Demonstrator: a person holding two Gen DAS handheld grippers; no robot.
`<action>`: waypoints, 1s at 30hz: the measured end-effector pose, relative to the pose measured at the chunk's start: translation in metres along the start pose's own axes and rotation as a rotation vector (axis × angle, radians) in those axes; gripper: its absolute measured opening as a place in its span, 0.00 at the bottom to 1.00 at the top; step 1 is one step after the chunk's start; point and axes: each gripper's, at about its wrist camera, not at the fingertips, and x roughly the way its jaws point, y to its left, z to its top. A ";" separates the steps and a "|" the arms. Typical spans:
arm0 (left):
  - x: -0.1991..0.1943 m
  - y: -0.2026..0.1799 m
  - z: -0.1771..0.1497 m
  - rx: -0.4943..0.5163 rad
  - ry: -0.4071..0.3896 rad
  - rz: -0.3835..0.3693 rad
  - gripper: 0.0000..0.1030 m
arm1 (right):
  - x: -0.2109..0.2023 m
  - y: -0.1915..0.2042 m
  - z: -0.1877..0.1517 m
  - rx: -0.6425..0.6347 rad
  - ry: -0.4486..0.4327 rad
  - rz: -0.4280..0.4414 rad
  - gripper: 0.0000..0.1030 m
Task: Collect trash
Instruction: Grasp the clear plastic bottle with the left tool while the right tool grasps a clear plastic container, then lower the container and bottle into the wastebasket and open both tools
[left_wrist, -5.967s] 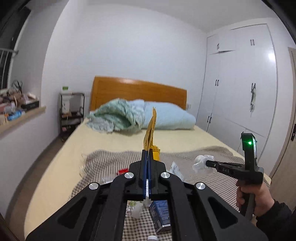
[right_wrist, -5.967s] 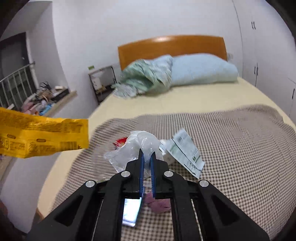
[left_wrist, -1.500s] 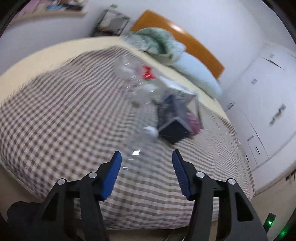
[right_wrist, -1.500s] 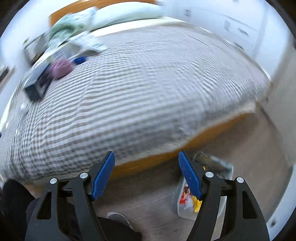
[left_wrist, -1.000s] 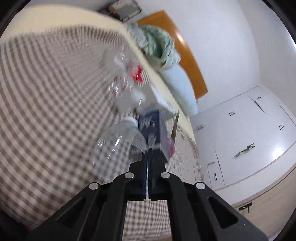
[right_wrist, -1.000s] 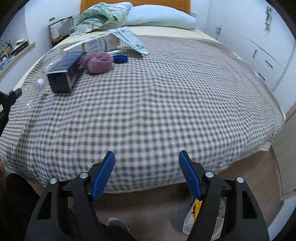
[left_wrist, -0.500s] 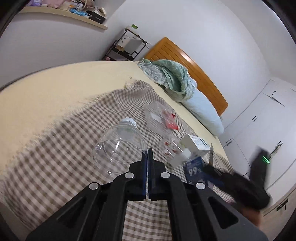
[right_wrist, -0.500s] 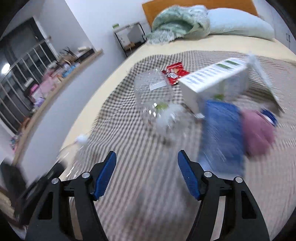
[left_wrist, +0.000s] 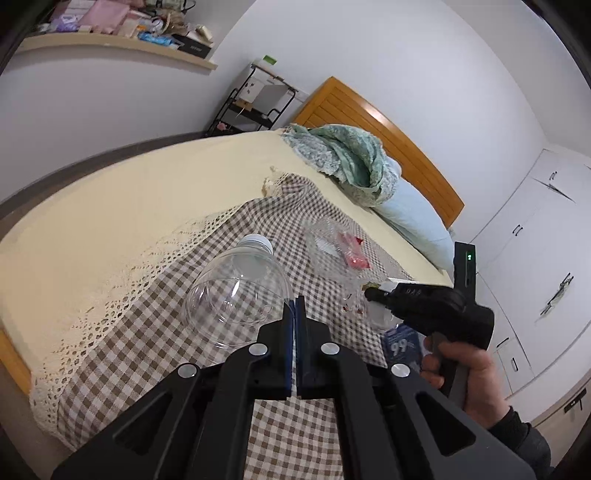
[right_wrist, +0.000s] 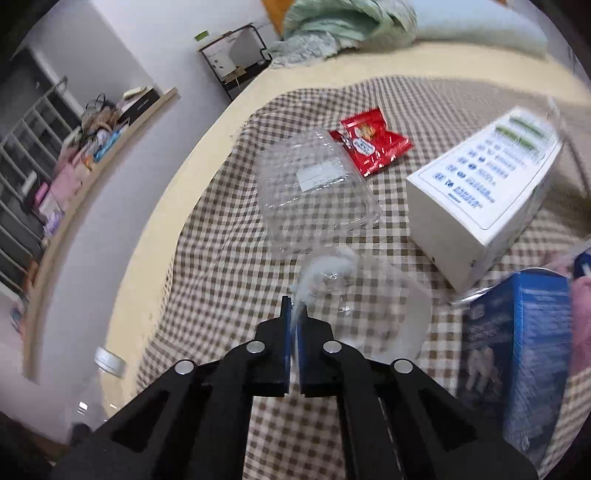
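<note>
Trash lies scattered on the checked blanket (right_wrist: 229, 266). My left gripper (left_wrist: 294, 306) is clamped on a clear bottle (left_wrist: 236, 291), held above the blanket. My right gripper (right_wrist: 294, 308) has just closed its jaws on a clear plastic bag (right_wrist: 365, 295), beside a clamshell box (right_wrist: 314, 192), red wrapper (right_wrist: 369, 146) and white carton (right_wrist: 484, 192).

white walls (left_wrist: 388, 55), wooden headboard (left_wrist: 373, 125)

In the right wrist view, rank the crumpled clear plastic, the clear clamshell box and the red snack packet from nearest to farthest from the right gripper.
1. Crumpled clear plastic: pinched at the right gripper, just ahead of its fingers.
2. Clear clamshell box: farther up the checked blanket, straight ahead.
3. Red snack packet: beyond the box, slightly right.
</note>
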 end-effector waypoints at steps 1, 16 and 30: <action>-0.005 -0.002 0.000 0.004 -0.003 -0.002 0.00 | -0.007 0.003 -0.004 -0.003 -0.009 0.026 0.02; -0.081 -0.114 -0.033 0.258 0.015 -0.116 0.00 | -0.219 -0.043 -0.057 -0.041 -0.303 -0.011 0.02; -0.061 -0.304 -0.238 0.608 0.408 -0.403 0.00 | -0.411 -0.317 -0.311 0.361 -0.320 -0.409 0.02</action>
